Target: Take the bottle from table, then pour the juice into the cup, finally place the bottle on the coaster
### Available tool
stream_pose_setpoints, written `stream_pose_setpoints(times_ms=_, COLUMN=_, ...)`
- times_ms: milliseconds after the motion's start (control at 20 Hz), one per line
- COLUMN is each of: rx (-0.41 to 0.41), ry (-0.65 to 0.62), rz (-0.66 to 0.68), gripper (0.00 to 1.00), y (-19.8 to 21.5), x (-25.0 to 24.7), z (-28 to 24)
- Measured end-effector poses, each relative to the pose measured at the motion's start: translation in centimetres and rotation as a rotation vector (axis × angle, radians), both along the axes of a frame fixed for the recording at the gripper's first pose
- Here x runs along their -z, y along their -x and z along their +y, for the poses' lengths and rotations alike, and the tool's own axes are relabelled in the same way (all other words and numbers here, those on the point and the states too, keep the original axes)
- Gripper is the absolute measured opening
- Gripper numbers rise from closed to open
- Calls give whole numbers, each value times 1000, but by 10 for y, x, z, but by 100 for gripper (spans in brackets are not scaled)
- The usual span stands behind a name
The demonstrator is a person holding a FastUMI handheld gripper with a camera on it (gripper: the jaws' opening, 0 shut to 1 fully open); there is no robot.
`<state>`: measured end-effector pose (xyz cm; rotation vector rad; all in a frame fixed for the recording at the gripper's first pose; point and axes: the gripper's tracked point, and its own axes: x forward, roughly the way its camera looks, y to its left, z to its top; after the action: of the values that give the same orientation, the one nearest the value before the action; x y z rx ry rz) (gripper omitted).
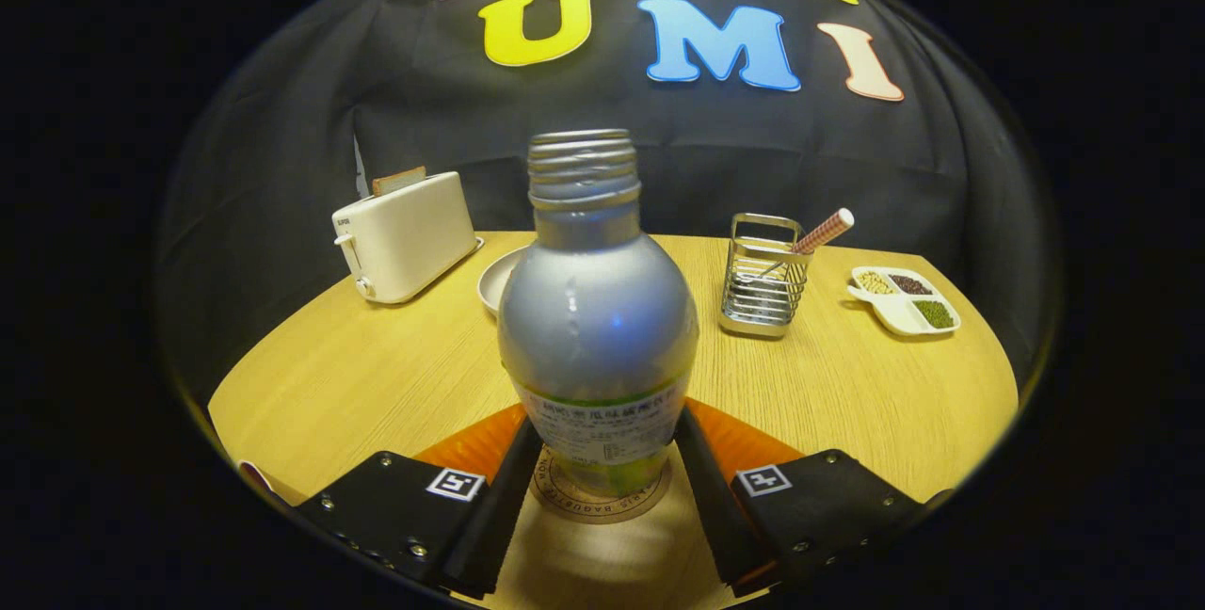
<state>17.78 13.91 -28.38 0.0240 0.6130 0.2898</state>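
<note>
Stood in a dark booth over a round wooden worktop (847, 393), black cloth hung behind. Looked along the tool (602, 473) at a silver bottle (598, 309), cap off, threads bare at the neck. Held upright, label low on the body, both fingers (504, 488) pressed against its lower sides; tool clenched on the bottle, as far as could be judged. Sat right over a round printed coaster (602, 502), bottom seemingly touching or just above it; could not tell which. Showed an orange mat (753, 441) spread under the coaster and out past both fingers.

Further back, beyond the bottle: a pale toaster (405, 238) with a slice of bread (398, 180) sticking up, a shallow plate (499, 280) partly hidden by the bottle, a wire holder (763, 280) with a striped straw (824, 232), and a divided dish (904, 301) of beans and grains well off to the side.

Judged late in the task: bottle taken, brought to the coaster. Could not confirm the pouring. Left to do, most likely: settle the bottle flat, let go, draw the tool back without tipping it.
</note>
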Motion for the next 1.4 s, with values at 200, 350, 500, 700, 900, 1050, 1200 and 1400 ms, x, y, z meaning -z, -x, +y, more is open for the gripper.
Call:
stream_pose_setpoints(times_ms=200, rx=0, ry=4, rz=-27, gripper=99, y=0, x=-6, z=1)
stream_pose_setpoints(times_ms=350, rx=3, ry=9, rz=-42, gripper=100, y=0, x=-12, z=1)
stream_pose_setpoints(times_ms=500, rx=10, ry=16, rz=-70, gripper=99, y=1, x=-24, z=-1)
stream_pose_setpoints(times_ms=700, rx=26, ry=17, rz=-102, gripper=99, y=9, x=-49, z=-8)
stream_pose_setpoints(times_ms=900, rx=44, ry=21, rz=-166, gripper=99, y=21, x=-91, z=-17)
stream_pose_setpoints(times_ms=1050, rx=70, ry=14, rz=-217, gripper=99, y=32, x=-127, z=-23)
stream_pose_setpoints(times_ms=1200, rx=105, ry=-1, rz=-268, gripper=99, y=44, x=-166, z=-33)
stream_pose_setpoints(times_ms=1400, rx=150, ry=-2, rz=-343, gripper=99, y=68, x=-225, z=-49)
